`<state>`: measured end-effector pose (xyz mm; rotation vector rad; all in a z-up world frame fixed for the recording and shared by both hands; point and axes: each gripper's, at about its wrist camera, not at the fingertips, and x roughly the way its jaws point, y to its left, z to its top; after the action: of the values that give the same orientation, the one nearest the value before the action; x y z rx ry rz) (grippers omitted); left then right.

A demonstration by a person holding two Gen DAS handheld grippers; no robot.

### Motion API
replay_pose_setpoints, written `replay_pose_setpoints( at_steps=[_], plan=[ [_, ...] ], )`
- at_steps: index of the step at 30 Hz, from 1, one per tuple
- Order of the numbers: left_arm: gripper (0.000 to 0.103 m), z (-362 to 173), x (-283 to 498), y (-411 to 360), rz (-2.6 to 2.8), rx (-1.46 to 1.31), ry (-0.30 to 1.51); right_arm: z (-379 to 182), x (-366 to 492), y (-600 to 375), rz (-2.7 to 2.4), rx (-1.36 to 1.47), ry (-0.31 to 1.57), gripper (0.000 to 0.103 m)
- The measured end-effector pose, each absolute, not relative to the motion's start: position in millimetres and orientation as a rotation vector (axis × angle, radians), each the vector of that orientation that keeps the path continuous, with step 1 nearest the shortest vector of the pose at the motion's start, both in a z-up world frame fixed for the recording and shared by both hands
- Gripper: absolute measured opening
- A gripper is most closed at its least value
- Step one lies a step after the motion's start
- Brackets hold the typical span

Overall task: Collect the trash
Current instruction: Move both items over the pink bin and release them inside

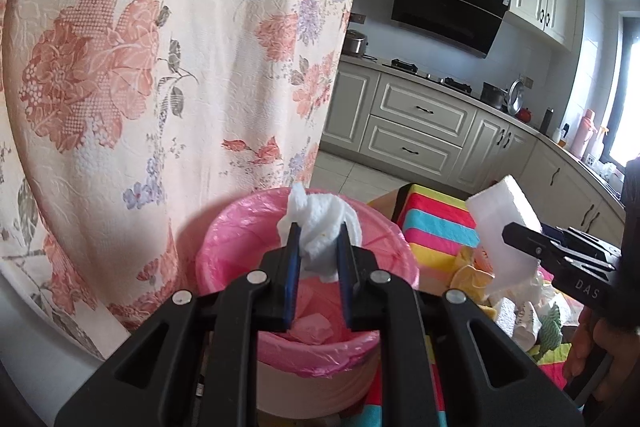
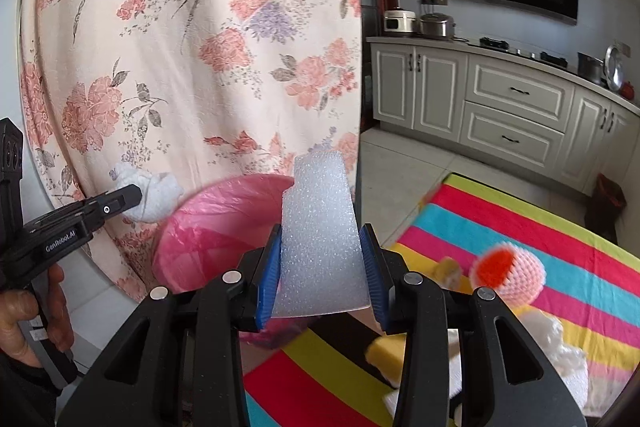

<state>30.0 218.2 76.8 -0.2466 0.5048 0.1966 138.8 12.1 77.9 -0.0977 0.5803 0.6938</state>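
your left gripper [image 1: 318, 245] is clamped on the crumpled tissue [image 1: 320, 223], and the pink-lined bin [image 1: 240, 227] lies straight below and ahead of its jaws. your right gripper [image 2: 320, 267], squeezing the foam block [image 2: 320, 239], sits farther off; the bin is to its left.

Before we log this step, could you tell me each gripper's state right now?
Left gripper: closed on a crumpled white tissue.
Right gripper: closed on a white foam block.

Crumpled tissue [image 1: 320, 227] – white foam block [image 2: 320, 251]
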Motion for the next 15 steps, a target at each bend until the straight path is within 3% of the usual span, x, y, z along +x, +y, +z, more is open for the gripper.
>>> replay_pose_setpoints(
  at_steps=[15],
  plan=[
    [0.017, 73.7, 40.5, 248.8, 0.234, -0.26, 0.502, 72.0, 167.3, 92.8, 0.784, -0.145, 0.604, 0.038]
  ],
)
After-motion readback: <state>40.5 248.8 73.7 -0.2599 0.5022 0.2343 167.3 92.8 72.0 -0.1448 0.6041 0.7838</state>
